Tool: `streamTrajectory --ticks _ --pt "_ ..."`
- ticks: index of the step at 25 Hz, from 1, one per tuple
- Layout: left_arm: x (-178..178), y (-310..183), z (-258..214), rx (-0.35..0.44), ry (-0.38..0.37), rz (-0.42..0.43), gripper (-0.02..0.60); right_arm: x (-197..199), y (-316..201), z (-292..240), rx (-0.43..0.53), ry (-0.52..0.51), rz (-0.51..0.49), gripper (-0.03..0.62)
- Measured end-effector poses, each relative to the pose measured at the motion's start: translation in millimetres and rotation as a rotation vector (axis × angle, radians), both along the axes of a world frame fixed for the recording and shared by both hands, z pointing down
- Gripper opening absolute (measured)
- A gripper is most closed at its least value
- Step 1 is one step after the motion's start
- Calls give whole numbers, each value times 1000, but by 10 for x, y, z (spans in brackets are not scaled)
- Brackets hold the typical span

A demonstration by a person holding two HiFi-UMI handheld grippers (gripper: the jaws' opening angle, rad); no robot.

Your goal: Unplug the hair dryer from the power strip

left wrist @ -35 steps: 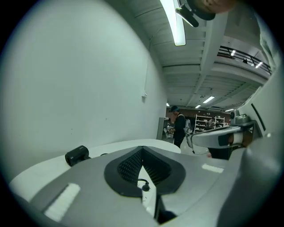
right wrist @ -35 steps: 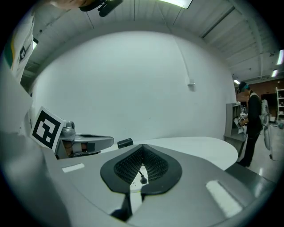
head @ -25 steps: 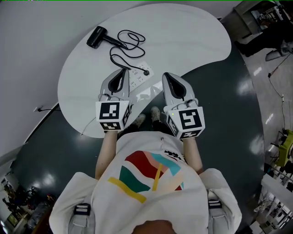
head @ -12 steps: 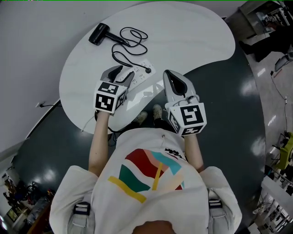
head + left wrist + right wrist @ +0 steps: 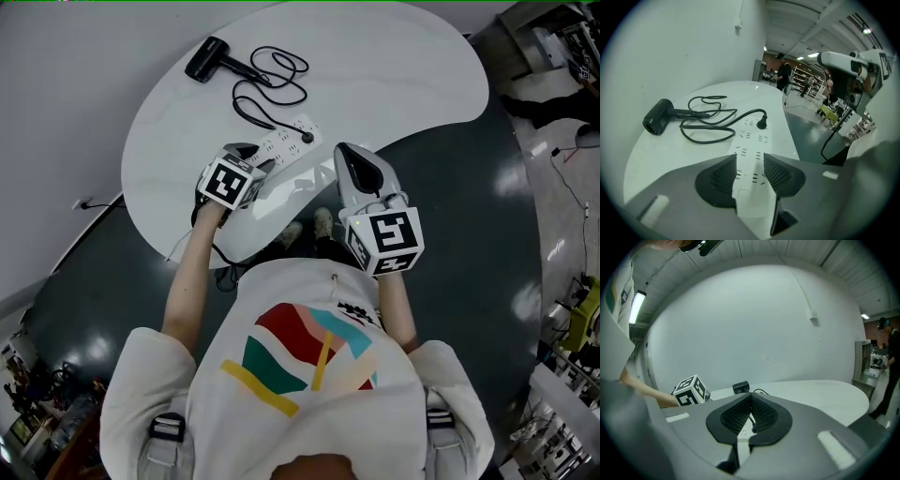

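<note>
A black hair dryer (image 5: pixel 204 59) lies at the far left of the white table (image 5: pixel 403 75), its cord looping to a black plug (image 5: pixel 307 138) that sits in the white power strip (image 5: pixel 286 142). My left gripper (image 5: pixel 251 161) is low over the strip's near end, pointing steeply down. Its jaws are opening, and in the left gripper view the power strip (image 5: pixel 752 145) runs between the pads without being pressed; the plug (image 5: pixel 761 124) sits further along. My right gripper (image 5: pixel 349 159) hovers shut and empty by the table's near edge.
The table's curved near edge runs just under both grippers, with dark floor below. In the right gripper view the left gripper's marker cube (image 5: pixel 691 390) shows at the left. Shelves and people stand far off in the room.
My left gripper has dropped from beside the right one down to the table, tilted steeply, and opened over the strip's near end. The right gripper has stayed put.
</note>
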State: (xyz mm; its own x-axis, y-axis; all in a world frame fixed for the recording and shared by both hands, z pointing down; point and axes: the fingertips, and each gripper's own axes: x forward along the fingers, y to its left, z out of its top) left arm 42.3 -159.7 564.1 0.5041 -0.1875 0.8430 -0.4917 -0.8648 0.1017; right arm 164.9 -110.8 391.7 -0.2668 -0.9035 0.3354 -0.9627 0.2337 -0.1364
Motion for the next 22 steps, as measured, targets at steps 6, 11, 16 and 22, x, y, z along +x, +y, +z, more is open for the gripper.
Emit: streamTrajectory --ticks 6,11,16,22 --pt "-19 -6 177 3 -50 28 159 -27 -37 56 -18 8 -18 12" --pt "-5 -14 186 40 -48 55 133 -10 -117 73 -17 1 -19 12" --pt "-12 15 194 48 -47 60 135 -135 -262 54 -12 35 -77 12" --pt "-3 5 204 55 -47 53 133 -337 -424 87 62 32 -239 60"
